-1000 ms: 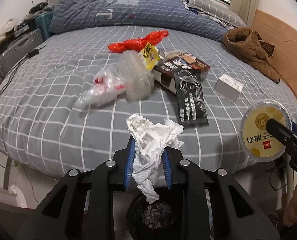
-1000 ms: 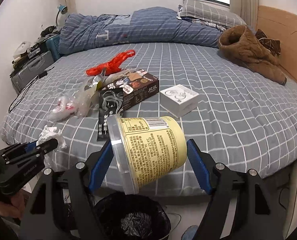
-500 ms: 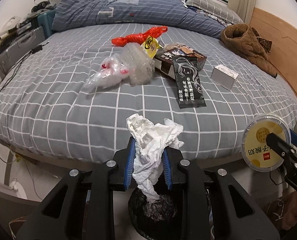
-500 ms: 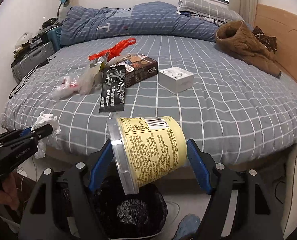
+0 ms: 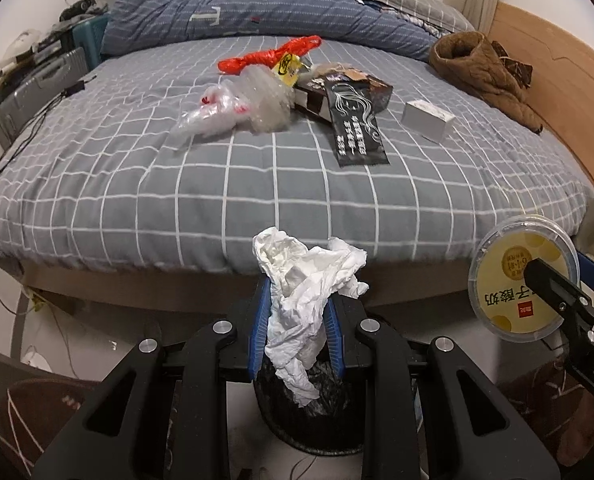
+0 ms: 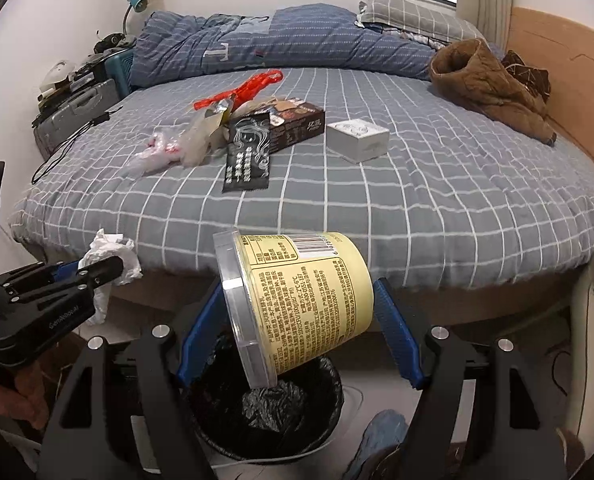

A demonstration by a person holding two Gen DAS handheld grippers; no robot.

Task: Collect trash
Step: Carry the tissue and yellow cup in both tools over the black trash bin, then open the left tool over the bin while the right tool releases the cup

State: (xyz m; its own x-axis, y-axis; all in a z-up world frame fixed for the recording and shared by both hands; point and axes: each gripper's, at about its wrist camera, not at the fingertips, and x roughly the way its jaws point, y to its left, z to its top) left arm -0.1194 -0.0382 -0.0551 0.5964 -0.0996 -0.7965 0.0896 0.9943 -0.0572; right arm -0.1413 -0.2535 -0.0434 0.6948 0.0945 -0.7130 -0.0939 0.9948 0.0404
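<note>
1. Your right gripper (image 6: 297,320) clamps the yellow tub (image 6: 301,304) over the black-lined bin (image 6: 265,412); tilted, it may glance off the rim onto the floor.
2. Your left gripper (image 5: 295,332), clamped on the crumpled tissue (image 5: 305,292) over the same bin, may let the light paper drift aside.

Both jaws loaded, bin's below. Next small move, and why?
Probably open the right gripper to drop the yogurt tub: in its view the tub hangs tilted directly over the black-lined bin. The left gripper, clamped on the crumpled tissue, also looks above the bin and could release next.
</note>
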